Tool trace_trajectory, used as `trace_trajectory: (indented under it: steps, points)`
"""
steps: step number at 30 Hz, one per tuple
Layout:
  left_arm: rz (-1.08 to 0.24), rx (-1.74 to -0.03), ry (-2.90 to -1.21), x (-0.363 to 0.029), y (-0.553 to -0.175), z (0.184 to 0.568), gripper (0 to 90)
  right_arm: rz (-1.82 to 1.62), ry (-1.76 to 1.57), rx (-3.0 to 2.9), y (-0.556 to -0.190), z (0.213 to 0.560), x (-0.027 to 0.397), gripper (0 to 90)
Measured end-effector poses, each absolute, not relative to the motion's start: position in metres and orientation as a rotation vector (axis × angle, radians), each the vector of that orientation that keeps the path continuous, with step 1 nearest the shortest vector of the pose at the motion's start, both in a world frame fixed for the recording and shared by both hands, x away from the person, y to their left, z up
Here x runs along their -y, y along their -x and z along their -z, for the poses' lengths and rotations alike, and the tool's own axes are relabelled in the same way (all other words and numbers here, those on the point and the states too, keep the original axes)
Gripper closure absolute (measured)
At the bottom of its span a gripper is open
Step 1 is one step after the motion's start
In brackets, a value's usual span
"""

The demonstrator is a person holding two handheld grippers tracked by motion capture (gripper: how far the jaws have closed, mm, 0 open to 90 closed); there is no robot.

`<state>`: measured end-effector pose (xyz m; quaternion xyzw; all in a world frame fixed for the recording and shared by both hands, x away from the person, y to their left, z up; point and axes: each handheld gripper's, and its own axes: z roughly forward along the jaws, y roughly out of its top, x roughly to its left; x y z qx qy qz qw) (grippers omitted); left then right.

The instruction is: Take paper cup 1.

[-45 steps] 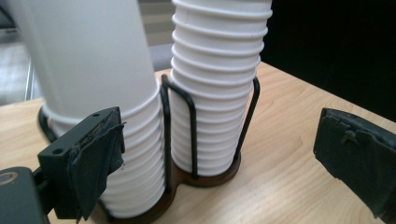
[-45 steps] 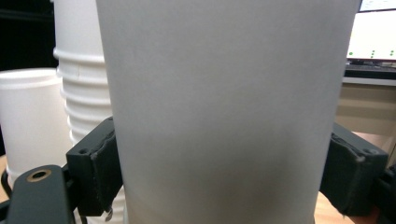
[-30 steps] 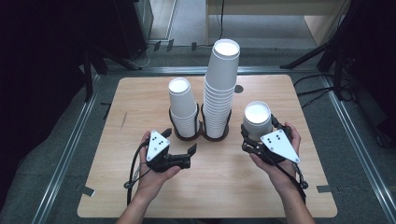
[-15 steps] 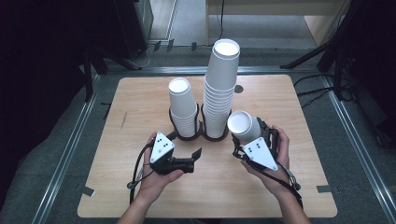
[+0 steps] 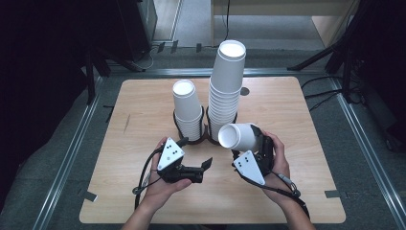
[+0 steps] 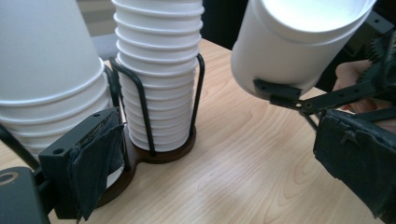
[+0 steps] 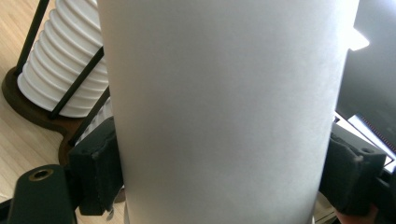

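Between right tongs (image 5: 250, 143): clamped paper cup (image 5: 239, 137).

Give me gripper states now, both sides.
Left gripper: jaws open, nothing held.
Right gripper: jaws shut on a single paper cup, tipped on its side.

Your right gripper (image 7: 219, 186) clamps a white paper cup (image 7: 224, 107) between both black padded jaws, one pressing each side of its wall. Behind it, toward the upper left, a stack of white cups (image 7: 60, 70) stands in a dark wire holder (image 7: 32, 109) on the wooden table (image 7: 16, 140).
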<state>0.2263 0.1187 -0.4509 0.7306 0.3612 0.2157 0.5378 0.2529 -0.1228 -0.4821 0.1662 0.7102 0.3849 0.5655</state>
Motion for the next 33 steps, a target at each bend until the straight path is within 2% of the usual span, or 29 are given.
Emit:
trace_trajectory:
  steps: [33]
  points:
    - [-0.487,-0.774,-1.802,-0.103,-0.217,0.449,4.7,-0.852,-0.078,-1.724,-0.236,0.498,0.098,14.3]
